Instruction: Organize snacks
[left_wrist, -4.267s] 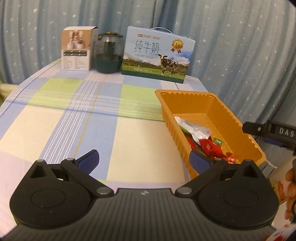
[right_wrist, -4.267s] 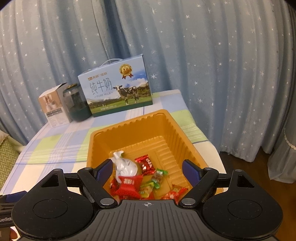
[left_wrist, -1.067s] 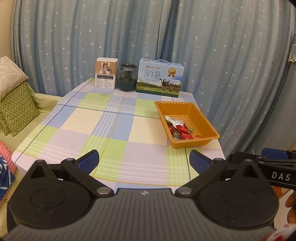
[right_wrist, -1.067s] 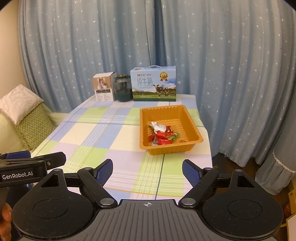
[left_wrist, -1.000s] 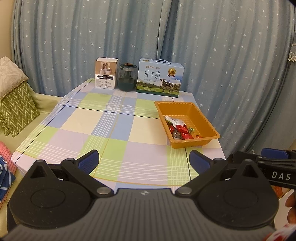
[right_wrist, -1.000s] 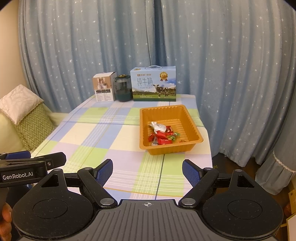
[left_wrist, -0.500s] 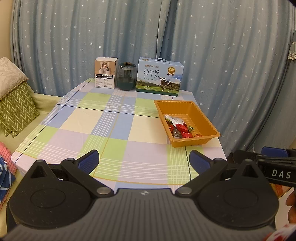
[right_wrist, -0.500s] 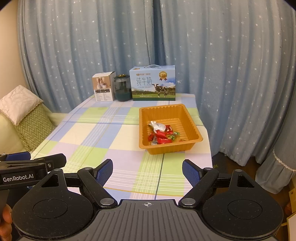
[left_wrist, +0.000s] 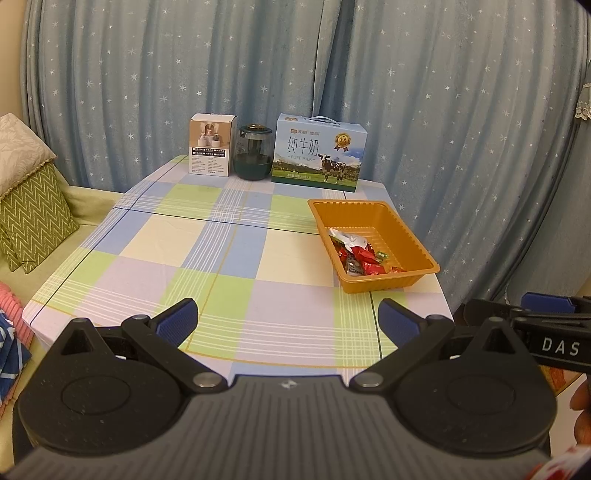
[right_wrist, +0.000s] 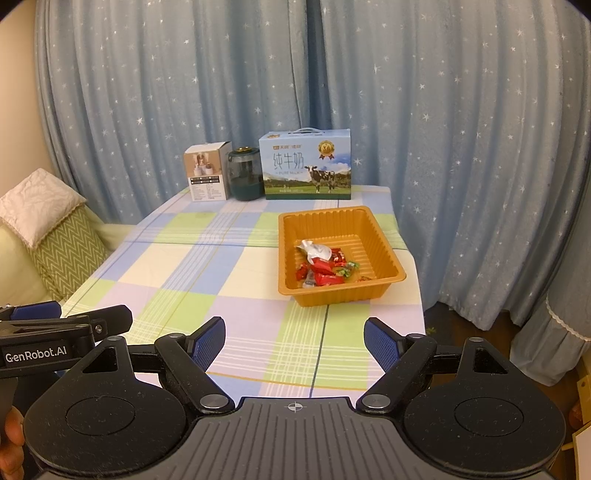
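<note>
The orange tray was the landmark for everything: it sat on the checked tablecloth close to the table edge on the curtain side, and the snacks were all inside it, in the half nearer to the cameras, while the far half of the tray was bare. From the right gripper the tray lay ahead and a little to the right, well apart; from the left gripper it lay ahead and more clearly to the right, also well apart. I judged the right gripper to be the nearer one, so a reach into the tray would fall to it more naturally. The long side of the tray ran away from the cameras toward the milk carton, which stood behind it together with a dark jar and a small white box. Both grippers had their blue pads wide apart and held nothing between them. The tray looked like thin moulded plastic, with ribbed walls and a rolled rim, so probably light and easy to push. The snacks were small wrapped pieces, mostly glossy red, one silver and crumpled, one green; such wrappers seemed slippery and thin. No snack was seen on the cloth outside the tray, so the sorting appeared finished
</note>
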